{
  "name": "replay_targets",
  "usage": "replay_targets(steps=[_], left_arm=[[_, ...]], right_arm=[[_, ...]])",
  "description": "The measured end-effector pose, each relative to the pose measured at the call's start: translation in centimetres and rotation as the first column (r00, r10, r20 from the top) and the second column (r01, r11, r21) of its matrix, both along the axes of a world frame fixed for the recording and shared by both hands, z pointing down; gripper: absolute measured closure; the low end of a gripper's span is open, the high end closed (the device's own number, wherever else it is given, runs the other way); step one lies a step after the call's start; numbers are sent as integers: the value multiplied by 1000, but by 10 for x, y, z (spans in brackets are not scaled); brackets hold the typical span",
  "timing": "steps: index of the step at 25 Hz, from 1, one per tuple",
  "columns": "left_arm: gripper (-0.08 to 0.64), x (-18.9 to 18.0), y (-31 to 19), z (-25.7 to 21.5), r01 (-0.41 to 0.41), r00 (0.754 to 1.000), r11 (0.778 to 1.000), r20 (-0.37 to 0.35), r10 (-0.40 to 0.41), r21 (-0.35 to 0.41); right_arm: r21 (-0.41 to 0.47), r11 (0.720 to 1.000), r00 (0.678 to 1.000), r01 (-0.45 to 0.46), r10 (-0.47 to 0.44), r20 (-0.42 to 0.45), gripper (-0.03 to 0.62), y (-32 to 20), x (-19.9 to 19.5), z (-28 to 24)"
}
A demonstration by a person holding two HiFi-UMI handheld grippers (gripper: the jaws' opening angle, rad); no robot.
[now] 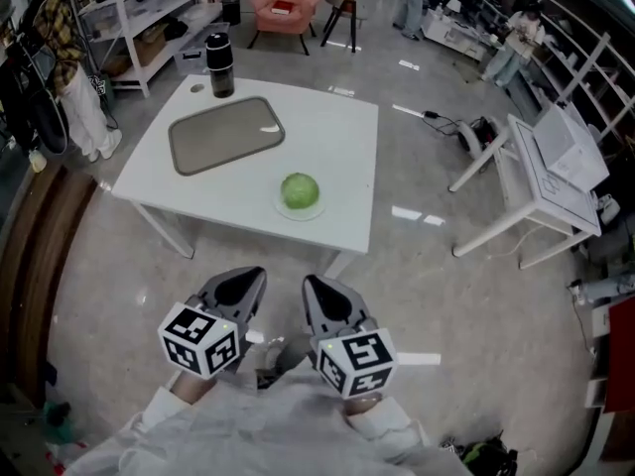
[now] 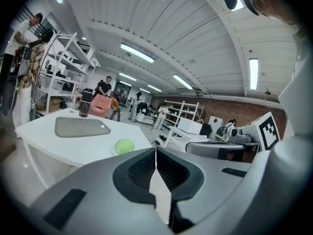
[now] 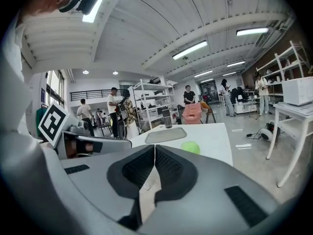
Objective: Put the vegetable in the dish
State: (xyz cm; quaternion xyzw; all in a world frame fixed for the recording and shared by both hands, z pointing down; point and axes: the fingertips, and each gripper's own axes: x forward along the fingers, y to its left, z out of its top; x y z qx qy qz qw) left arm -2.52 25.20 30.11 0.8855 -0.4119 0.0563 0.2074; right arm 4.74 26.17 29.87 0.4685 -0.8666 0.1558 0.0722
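Vegetable (image 1: 300,190): round, pale green, leafy.

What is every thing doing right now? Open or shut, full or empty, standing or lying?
left gripper: shut, empty
right gripper: shut, empty
cabbage: resting on a small white plate, untouched
gray tray: lying flat on the white table, empty
dark bottle: standing upright, lid on

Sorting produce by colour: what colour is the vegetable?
The vegetable is light green; best in head view.
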Motion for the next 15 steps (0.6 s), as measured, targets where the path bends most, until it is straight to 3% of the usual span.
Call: replay_targets(steps=[5,7,15], left_arm=[[546,5,-17,15,-30,999,999,28,31,-25],[546,3,-26,20,-37,999,998,8,37,-50],[546,3,-93,26,-32,999,997,13,33,-69]], right_arm=[[-25,1000,1000,-13,13,10,577,-18,4,8],[-30,999,1000,-14,14,7,577,-32,1,10],[-66,997,999,34,-35,-17,577,-107,-12,25]])
